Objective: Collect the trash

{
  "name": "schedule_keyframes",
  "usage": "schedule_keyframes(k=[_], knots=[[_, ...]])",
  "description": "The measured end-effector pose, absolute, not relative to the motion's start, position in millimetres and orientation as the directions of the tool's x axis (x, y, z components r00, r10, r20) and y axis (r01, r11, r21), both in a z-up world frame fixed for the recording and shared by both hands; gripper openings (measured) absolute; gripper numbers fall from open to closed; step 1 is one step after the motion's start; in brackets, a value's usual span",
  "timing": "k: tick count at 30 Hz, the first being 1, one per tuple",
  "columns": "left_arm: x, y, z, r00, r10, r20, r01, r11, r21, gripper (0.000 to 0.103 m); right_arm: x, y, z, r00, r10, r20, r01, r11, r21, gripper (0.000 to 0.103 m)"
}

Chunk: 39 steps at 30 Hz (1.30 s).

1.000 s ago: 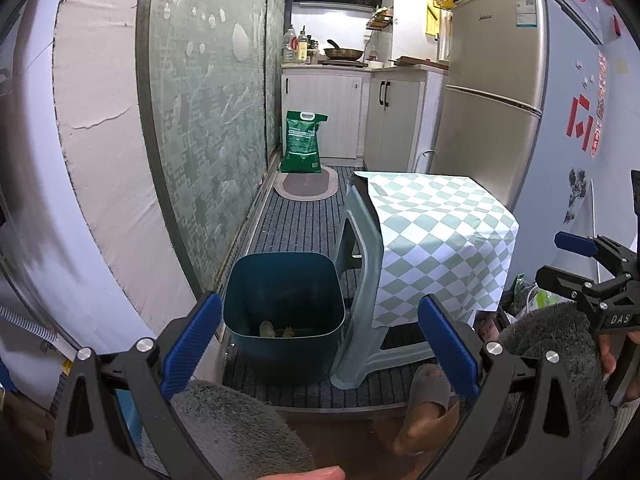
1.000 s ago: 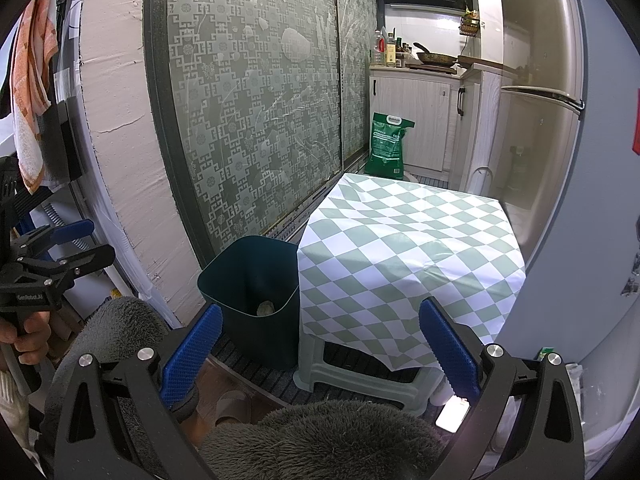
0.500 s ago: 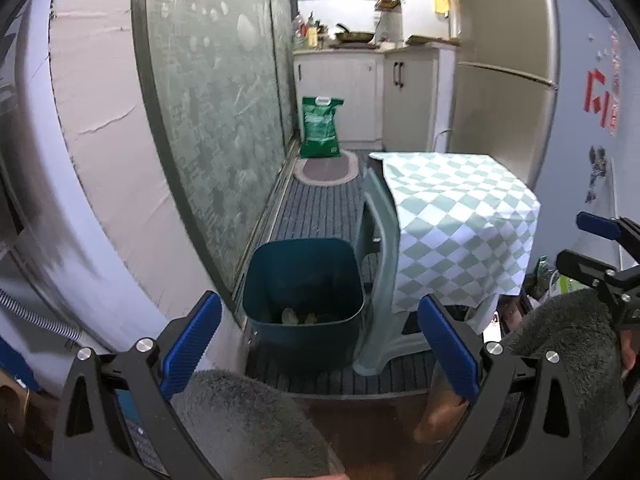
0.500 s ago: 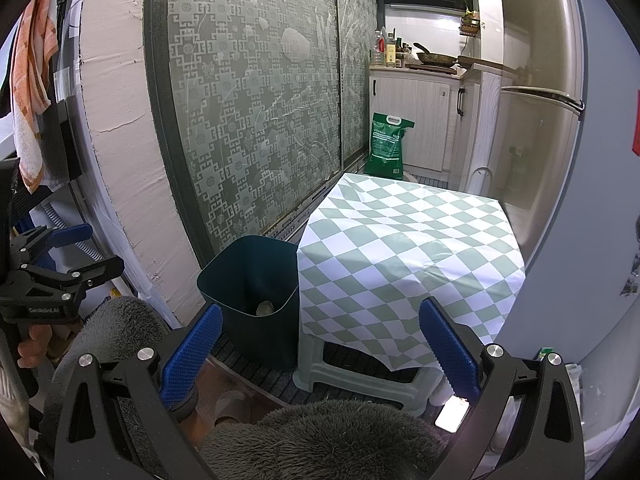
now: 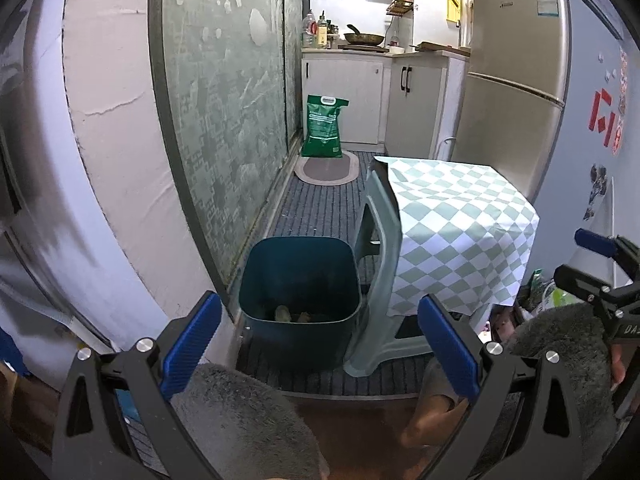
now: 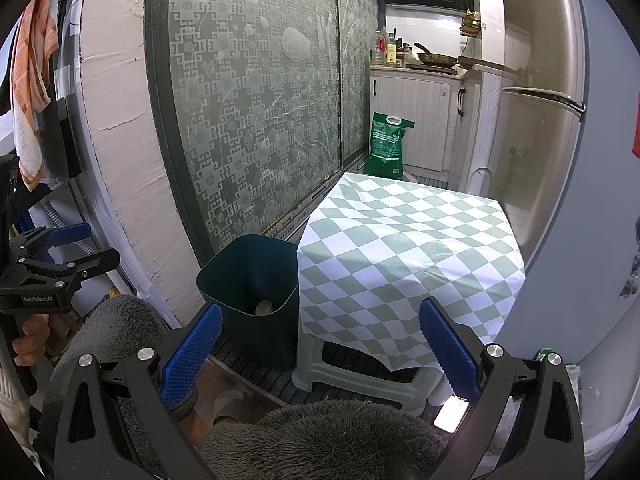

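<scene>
Left wrist view: both claws (image 5: pixel 319 350) (image 6: pixel 320 352) released, trash bin (image 5: pixel 298 280) touching stool (image 5: pixel 372 280), floor beyond bare.

Smooth plastic bin (image 5: pixel 298 280), checked cloth (image 5: pixel 452 216)

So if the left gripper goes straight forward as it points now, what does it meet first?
Probably the dark teal bin on the floor: it sits between the open left gripper fingers, straight ahead. Depth is unclear.
</scene>
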<state>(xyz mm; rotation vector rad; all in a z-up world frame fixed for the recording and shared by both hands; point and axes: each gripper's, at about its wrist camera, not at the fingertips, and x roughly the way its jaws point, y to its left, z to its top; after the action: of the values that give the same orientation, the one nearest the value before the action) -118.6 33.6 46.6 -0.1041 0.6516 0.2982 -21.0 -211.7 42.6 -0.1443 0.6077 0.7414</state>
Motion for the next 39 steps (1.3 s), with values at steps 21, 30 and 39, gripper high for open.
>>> schedule_keyframes(k=[21, 30, 39], knots=[[-118.6, 32.7, 46.9, 0.769, 0.242, -0.592, -0.299, 0.954, 0.003, 0.1, -21.1, -212.6, 43.0, 0.576, 0.589, -0.567, -0.671, 0.737, 0.084, 0.099], [-119.5, 29.9, 47.6, 0.77, 0.247, -0.589, -0.299, 0.954, 0.009, 0.1, -21.1, -212.9, 43.0, 0.576, 0.59, -0.566, -0.671, 0.736, 0.085, 0.099], [-120.7, 29.7, 47.2, 0.77, 0.245, -0.59, -0.296, 0.955, 0.01, 0.1, -21.1, -212.4, 43.1, 0.576, 0.589, -0.567, -0.671, 0.736, 0.084, 0.099]])
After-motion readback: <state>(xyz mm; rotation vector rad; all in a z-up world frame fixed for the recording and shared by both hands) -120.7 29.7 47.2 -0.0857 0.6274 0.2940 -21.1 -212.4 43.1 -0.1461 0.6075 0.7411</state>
